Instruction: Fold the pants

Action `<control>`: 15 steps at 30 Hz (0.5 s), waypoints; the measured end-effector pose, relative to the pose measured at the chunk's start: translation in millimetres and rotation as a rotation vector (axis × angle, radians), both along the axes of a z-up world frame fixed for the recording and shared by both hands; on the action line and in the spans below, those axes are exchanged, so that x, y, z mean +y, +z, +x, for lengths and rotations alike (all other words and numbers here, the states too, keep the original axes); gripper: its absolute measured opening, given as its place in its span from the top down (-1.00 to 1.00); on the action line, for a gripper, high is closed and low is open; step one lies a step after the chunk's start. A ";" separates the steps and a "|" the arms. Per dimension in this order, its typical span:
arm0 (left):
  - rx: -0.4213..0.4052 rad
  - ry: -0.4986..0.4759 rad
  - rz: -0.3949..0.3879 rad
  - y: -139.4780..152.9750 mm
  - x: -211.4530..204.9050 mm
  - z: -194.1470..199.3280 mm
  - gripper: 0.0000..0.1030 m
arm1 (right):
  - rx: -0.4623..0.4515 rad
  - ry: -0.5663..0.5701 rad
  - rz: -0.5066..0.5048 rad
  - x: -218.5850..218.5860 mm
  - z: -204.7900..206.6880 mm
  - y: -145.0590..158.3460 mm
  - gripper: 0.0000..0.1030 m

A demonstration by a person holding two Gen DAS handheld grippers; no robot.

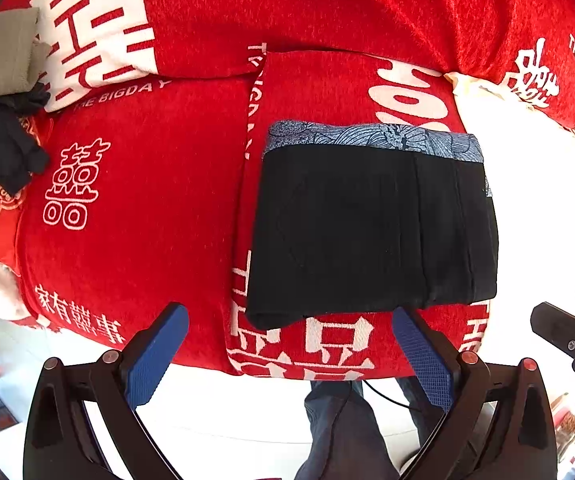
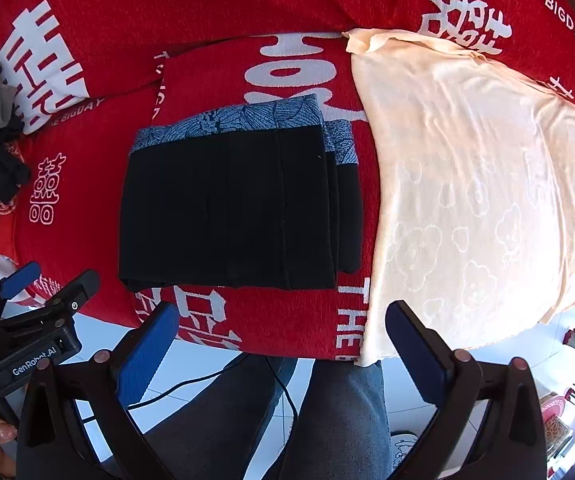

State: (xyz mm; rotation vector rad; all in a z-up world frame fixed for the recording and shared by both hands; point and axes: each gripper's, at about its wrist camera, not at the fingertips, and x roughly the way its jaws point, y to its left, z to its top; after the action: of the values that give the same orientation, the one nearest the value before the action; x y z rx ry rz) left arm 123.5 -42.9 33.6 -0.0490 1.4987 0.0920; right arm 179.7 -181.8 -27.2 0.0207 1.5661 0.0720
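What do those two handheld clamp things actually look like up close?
Each is black plastic with two fingers faced in ribbed blue pads: left gripper, right gripper. Round copper-coloured pivot pins sit on the linkages. The left one's side reads GenRobot.AI in white.

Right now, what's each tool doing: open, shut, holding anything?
Left tool: open, holding nothing.
Right tool: open wide, holding nothing; the folded pants lie free.
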 end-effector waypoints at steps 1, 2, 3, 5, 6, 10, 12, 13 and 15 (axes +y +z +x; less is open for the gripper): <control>0.000 0.000 0.001 0.1 0.2 -0.6 -0.99 | 0.001 0.002 -0.001 0.6 0.3 0.0 -1.00; -0.001 -0.001 0.004 0.2 0.1 -1.1 -0.99 | 0.000 0.003 -0.004 1.0 0.5 0.3 -1.00; -0.001 -0.002 0.008 0.1 -0.1 -2.0 -0.99 | -0.001 0.002 -0.006 1.4 0.7 0.5 -1.00; 0.000 -0.002 0.010 0.2 -0.4 -2.8 -0.99 | 0.003 0.003 -0.004 2.2 1.2 0.0 -1.00; 0.001 0.001 0.009 0.3 -0.2 -3.4 -0.99 | 0.005 0.004 -0.005 2.8 1.4 -0.4 -1.00; 0.001 0.006 0.006 -0.2 0.5 -6.0 -0.99 | 0.012 0.007 -0.006 4.4 1.7 -2.4 -1.00; 0.004 0.008 0.003 -0.8 0.8 -6.2 -0.99 | 0.012 0.007 -0.005 5.3 1.5 -2.8 -1.00; 0.006 0.010 0.004 -1.3 1.1 -7.0 -0.99 | 0.011 0.008 -0.004 5.7 1.4 -2.9 -1.00; 0.008 0.009 0.004 -1.9 1.3 -7.5 -0.99 | 0.009 0.010 -0.005 6.8 1.3 -3.1 -1.00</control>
State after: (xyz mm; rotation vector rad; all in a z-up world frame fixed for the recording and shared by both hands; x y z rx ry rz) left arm 116.0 -41.7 31.7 -0.0520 1.5059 0.1020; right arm 181.0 -175.0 -30.3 0.0095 1.5759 0.0764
